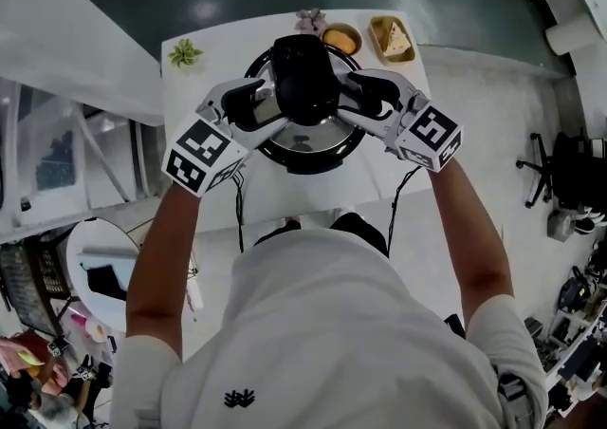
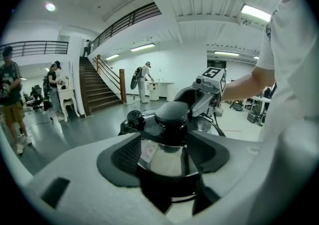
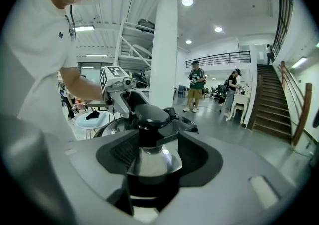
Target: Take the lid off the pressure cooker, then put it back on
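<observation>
Green plant [image 1: 185, 53] — bowl [image 1: 341, 39] beyond cooker [image 1: 305, 144]

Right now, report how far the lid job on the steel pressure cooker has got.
Done: nothing that shows. The domed steel lid with its black knob sits on the steel pressure cooker on the white table. In hand: the left gripper and right gripper flank the lid from opposite sides, jaws open around its edge, not clamped. Left: lifting it off, then refitting it.
</observation>
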Demonstrator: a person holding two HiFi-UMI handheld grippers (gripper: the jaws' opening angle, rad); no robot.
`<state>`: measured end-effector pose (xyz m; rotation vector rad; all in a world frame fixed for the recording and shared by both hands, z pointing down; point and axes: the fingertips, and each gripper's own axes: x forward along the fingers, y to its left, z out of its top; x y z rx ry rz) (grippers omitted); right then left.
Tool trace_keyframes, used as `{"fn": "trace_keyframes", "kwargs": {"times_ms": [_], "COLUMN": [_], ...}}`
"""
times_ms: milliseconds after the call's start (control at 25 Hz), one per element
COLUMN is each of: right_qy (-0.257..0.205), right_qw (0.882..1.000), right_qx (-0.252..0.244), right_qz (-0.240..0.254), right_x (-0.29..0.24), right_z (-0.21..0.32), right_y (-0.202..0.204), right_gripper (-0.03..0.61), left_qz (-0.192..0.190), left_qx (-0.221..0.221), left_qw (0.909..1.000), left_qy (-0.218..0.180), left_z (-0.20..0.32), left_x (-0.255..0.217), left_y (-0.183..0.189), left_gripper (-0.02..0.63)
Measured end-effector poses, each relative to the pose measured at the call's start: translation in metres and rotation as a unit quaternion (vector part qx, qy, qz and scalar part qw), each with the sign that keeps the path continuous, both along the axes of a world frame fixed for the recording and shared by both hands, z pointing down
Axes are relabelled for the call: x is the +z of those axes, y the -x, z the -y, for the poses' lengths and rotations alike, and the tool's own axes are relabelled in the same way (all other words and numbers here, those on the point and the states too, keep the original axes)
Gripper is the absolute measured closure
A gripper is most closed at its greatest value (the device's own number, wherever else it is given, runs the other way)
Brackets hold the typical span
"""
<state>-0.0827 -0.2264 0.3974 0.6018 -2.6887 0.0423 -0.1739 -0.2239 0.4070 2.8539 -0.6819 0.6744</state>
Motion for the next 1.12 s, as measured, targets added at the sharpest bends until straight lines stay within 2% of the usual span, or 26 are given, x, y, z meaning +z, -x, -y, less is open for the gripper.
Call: {"fn": "trace_keyframes", "kwargs": {"times_ms": [160, 280, 520, 720, 880, 960, 1120], "right_qy": [-0.008, -0.01, 0.01, 0.034, 0.043, 0.05, 0.076], "right_qw": [0.999, 0.998, 0.998, 0.998, 0.998, 0.997, 0.995], "right_qx": [0.046, 0.066, 0.062, 0.042, 0.031, 0.024, 0.012], "right_qz": [-0.002, 0.003, 0.012, 0.021, 0.038, 0.047, 0.063], "right_x": [0.006, 0.01, 0.019, 0.034, 0.043, 0.047, 0.059], "right_z": [-0.009, -0.023, -0.078, -0.136, -0.183, -0.207, -0.251], "right_y": [-0.027, -0.045, -0.069, -0.092, -0.105, -0.11, -0.117], "right_gripper": [0.375, 0.427, 0.511, 0.558, 0.571, 0.571, 0.57], "left_qz": [-0.016, -0.03, -0.044, -0.043, -0.072, -0.079, -0.069], "left_qx": [-0.076, -0.128, -0.207, -0.232, -0.24, -0.233, -0.218], "left_qw": [0.997, 0.9912, 0.9772, 0.9716, 0.9679, 0.9685, 0.9713], "left_qy": [-0.009, -0.014, -0.017, -0.008, 0.021, 0.035, 0.064], "left_z": [0.0, -0.014, -0.068, -0.131, -0.195, -0.227, -0.283], "left_x": [-0.001, -0.004, -0.01, -0.004, 0.002, 0.007, 0.021], "left_y": [0.018, 0.028, 0.03, 0.002, -0.032, -0.051, -0.082], "left_gripper": [0.352, 0.411, 0.487, 0.57, 0.607, 0.607, 0.607]}}
